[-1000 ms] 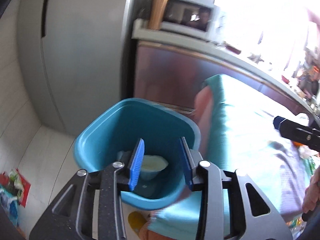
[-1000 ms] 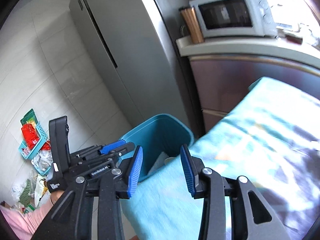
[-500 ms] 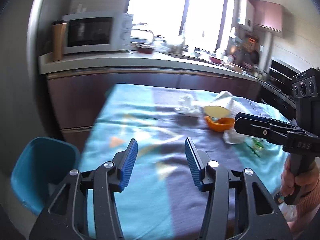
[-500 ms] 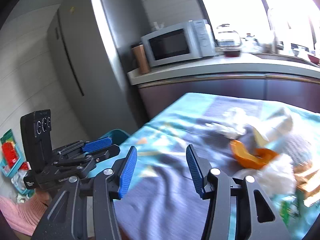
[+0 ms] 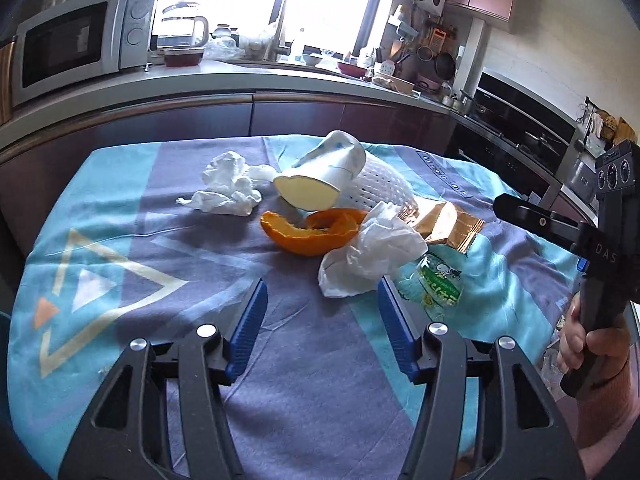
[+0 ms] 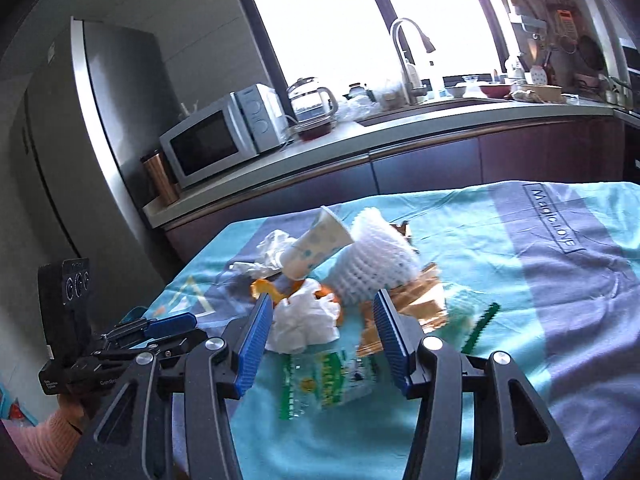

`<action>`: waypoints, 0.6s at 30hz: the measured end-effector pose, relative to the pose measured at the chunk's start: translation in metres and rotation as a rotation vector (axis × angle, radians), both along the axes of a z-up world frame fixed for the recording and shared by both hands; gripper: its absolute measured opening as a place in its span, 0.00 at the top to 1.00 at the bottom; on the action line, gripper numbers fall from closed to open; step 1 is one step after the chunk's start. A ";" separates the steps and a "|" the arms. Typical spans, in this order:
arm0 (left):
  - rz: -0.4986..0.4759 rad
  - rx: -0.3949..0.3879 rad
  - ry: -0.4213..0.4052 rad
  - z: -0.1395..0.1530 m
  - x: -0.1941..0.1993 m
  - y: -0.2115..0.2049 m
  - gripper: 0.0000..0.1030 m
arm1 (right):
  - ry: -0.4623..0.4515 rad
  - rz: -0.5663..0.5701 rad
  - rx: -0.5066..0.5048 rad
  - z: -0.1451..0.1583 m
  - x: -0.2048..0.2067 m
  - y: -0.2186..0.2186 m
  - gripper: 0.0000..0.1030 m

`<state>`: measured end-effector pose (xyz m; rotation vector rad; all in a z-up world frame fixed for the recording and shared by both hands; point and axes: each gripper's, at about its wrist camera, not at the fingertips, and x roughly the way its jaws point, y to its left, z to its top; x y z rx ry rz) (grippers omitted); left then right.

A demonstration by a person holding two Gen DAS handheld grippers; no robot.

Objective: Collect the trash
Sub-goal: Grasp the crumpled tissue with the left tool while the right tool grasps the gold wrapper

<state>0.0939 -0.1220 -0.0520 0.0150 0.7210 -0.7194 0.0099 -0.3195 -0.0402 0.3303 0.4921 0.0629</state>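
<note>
**Both grippers presented, unloaded, to a pile of table litter**

The trash lay gathered in one loose cluster on the blue patterned tablecloth (image 5: 120,216), probably so that either hand could reach it without crossing the other. A paper cup (image 5: 324,174) lay on its side against a white foam fruit net (image 5: 380,188); in front of them sat an orange peel (image 5: 310,232), flanked by a far crumpled tissue (image 5: 226,190) and a near crumpled tissue (image 5: 370,256). A gold foil wrapper (image 5: 448,226) and a clear printed snack bag (image 5: 436,286) lay toward the right-hand side.

The left gripper (image 5: 320,332) hovered over bare cloth short of the pile; its jaws were opening, part-spread, with nothing between them. The right gripper (image 6: 322,340) pointed down at the pile, jaws likewise opening and unloaded. The near tissue (image 6: 304,324) and the snack bag (image 6: 332,376) appeared framed in its gap, though no pad pressed on either.

Judged from this framing, the right hand was being lined up on the soft, compressible items nearest it, which a modest jaw spread would suffice to pinch. No bin appeared in either view.
</note>
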 end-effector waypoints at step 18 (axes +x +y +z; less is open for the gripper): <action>-0.032 0.063 0.124 -0.024 0.030 -0.061 0.44 | 0.092 -0.045 0.195 -0.044 0.022 -0.050 0.49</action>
